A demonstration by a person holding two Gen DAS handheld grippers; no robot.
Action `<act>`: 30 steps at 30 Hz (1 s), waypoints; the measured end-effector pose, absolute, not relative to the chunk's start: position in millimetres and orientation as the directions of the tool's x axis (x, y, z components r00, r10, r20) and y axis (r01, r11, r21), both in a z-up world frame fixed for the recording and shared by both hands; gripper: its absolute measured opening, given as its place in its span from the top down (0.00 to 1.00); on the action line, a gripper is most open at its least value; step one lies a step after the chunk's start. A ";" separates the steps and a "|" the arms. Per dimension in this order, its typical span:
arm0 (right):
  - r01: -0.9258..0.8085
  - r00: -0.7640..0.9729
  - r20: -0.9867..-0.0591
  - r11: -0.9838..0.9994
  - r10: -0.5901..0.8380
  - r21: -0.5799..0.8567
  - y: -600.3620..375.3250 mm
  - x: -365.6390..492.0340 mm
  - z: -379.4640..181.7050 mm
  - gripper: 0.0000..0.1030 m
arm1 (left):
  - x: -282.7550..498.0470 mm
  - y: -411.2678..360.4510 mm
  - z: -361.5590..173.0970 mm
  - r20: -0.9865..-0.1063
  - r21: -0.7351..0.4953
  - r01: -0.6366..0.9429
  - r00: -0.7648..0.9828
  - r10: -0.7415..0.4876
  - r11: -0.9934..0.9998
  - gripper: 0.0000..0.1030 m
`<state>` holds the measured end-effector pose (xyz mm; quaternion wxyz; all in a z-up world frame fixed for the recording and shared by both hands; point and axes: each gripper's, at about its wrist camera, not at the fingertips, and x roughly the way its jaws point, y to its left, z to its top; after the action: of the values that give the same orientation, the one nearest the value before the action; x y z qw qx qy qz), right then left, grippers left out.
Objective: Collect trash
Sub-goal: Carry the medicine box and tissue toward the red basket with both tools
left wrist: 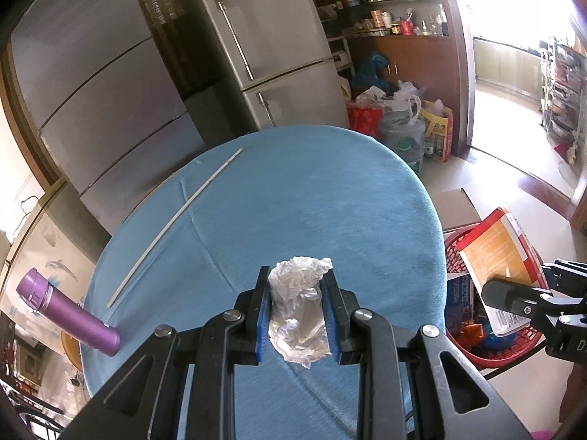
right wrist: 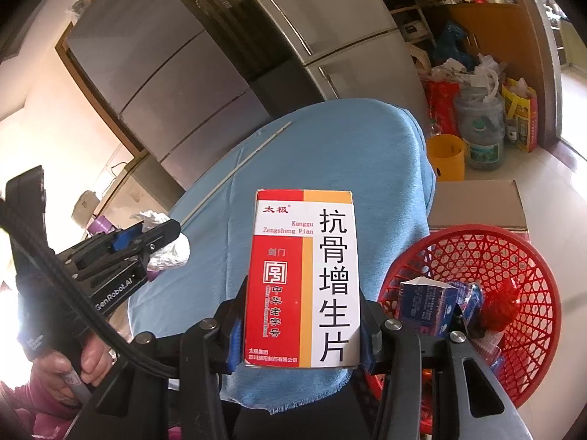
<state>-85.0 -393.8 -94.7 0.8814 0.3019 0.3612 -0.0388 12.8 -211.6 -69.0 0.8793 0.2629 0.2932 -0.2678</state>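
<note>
My left gripper (left wrist: 297,275) is shut on a crumpled white wrapper (left wrist: 299,311), held above the blue-clothed table (left wrist: 312,201). In the right wrist view the same left gripper (right wrist: 161,233) shows at the left with the wrapper (right wrist: 172,253) bulging from its jaws. My right gripper (right wrist: 302,315) is shut on a red, white and orange medicine box (right wrist: 301,278), held upright beside the table's edge. A red plastic basket (right wrist: 513,253) stands low at the right. In the left wrist view the box (left wrist: 495,253) hangs over the basket (left wrist: 455,245), with the right gripper (left wrist: 513,293) on it.
A thin white stick (left wrist: 176,223) lies on the cloth, and a purple bottle (left wrist: 69,311) lies at its left edge. The basket holds a blue carton (right wrist: 425,304) and a red ball (right wrist: 499,308). A cardboard box (right wrist: 477,201), yellow bin (right wrist: 445,157), bags and fridges (left wrist: 275,36) stand behind.
</note>
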 end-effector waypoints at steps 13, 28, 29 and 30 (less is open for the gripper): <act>0.314 0.739 -0.661 0.799 0.134 0.513 -406.1 -90.7 -95.3 0.52 | 5.8 -229.1 -71.8 -0.657 0.334 0.651 0.679 -0.327 0.681 0.74; 0.335 0.740 -0.663 0.789 0.118 0.515 -414.8 -96.6 -96.2 0.52 | 3.0 -243.7 -74.2 -0.666 0.345 0.675 0.666 -0.337 0.652 0.73; 0.337 0.739 -0.663 0.788 0.117 0.515 -415.6 -96.8 -96.6 0.52 | 2.8 -244.5 -74.7 -0.668 0.344 0.677 0.664 -0.338 0.650 0.74; 0.340 0.739 -0.663 0.785 0.118 0.518 -416.7 -97.2 -97.0 0.52 | 3.3 -244.9 -75.1 -0.670 0.343 0.680 0.661 -0.338 0.648 0.74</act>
<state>-97.2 -416.7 -97.0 0.8752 0.3219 0.3555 -0.0635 3.3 -244.9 -75.1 0.8613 0.2976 0.2867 -0.2955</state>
